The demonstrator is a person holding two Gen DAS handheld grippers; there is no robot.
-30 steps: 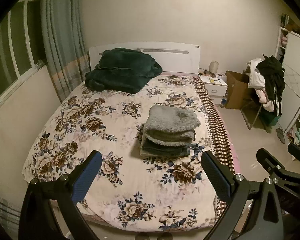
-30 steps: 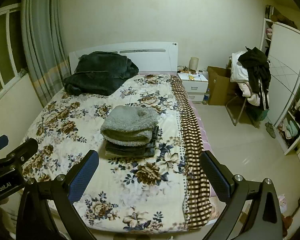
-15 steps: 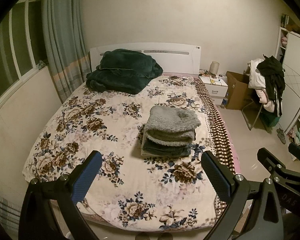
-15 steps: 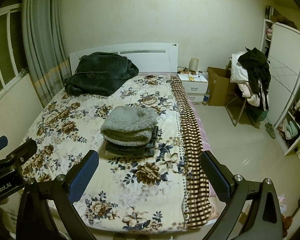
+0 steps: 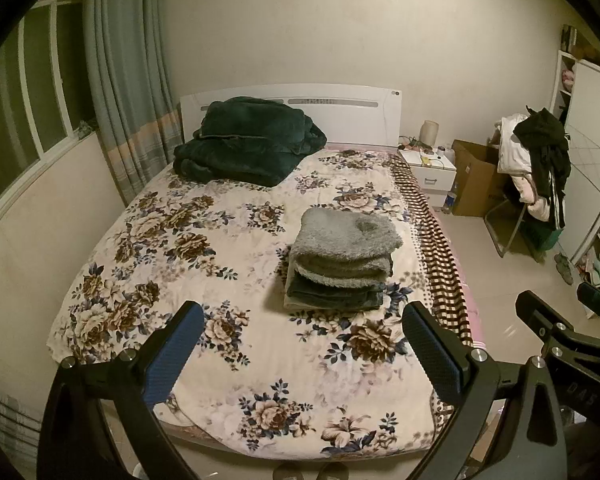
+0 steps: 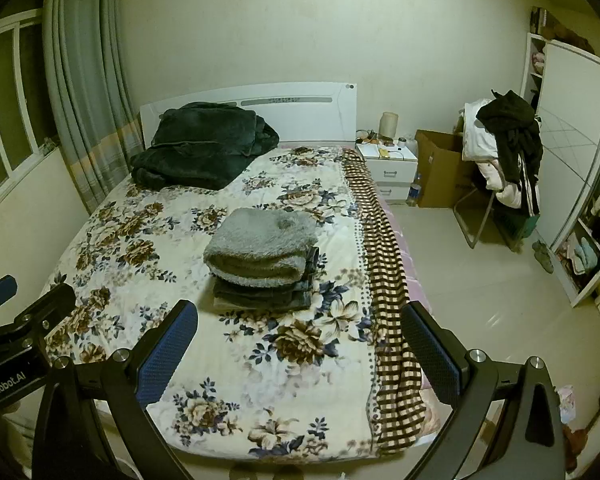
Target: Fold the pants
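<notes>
Stock as I read it from my two wrist cameras, left to right.

1. Window and curtain (image 5: pixel 124 92): along the left wall, next to the bed's left edge. I judge that side closed to me.

2. Dark green blanket (image 5: pixel 248 146): bundled against the headboard (image 5: pixel 340 110) at the far left of the mattress, well apart from the work area, probably put there to free the middle.

3. Left gripper (image 5: pixel 300 354): held over the foot of the bed, fingers spread wide, nothing between the blue pads (image 5: pixel 168 356). Released.

4. Bed (image 5: pixel 188 264): floral cover, bare across the left and near portions. That is the widest flat room I have for spreading a garment.

5. Folded stack (image 5: pixel 342 256): grey fleece on top, darker pieces beneath, sitting right of centre and near the checked border (image 6: pixel 384 264). I take the pants to be in this pile; which layer, I cannot tell. Its place close to the right edge leaves little margin for pulling that way.

6. Right gripper (image 6: pixel 300 354): also over the foot of the bed, jaws wide apart, empty. Its neighbour shows at the left of its view, so the two sit side by side.

7. Nightstand (image 6: pixel 388 162), cardboard box (image 6: pixel 440 168), chair heaped with clothes (image 6: pixel 504 148), wardrobe (image 6: pixel 572 160): ranged along the right, across open floor from the bed.
</notes>
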